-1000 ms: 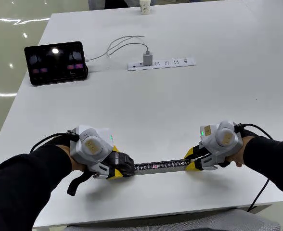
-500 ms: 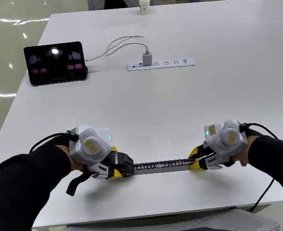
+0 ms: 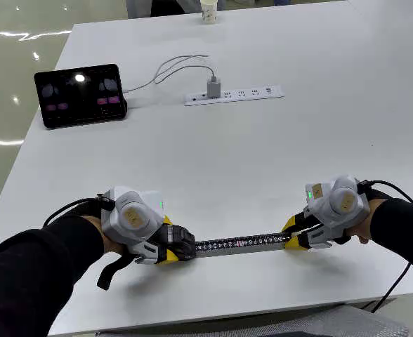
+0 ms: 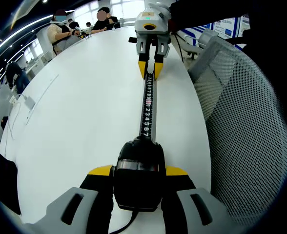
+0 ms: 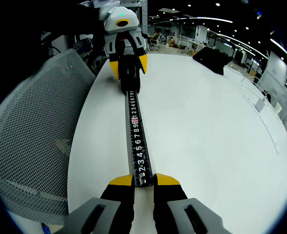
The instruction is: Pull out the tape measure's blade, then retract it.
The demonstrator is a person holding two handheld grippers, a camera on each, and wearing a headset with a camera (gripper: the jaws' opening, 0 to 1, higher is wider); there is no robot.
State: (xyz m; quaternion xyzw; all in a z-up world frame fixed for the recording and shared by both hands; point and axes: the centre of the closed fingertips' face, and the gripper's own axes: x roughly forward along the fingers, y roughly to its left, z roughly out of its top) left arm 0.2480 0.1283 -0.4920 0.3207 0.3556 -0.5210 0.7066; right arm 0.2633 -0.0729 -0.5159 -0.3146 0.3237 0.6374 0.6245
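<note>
Farther out, right tongs [image 3: 289, 235] clenched on blade [image 3: 238, 243]; left tongs [image 3: 171, 239] clenched on case [image 4: 139, 175]

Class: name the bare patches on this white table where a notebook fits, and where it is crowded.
Bare: the middle of the white table, between the white power strip and the numbered blade; also its right side. Crowded: the near edge, where left gripper, black tape measure case and right gripper line up; far left, the black tablet.

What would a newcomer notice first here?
The tape measure's blade is stretched along the near edge of the table, its black case clamped by the left gripper and its tip pinched by the right gripper. Farther back sit a dark tablet and a white power strip.
</note>
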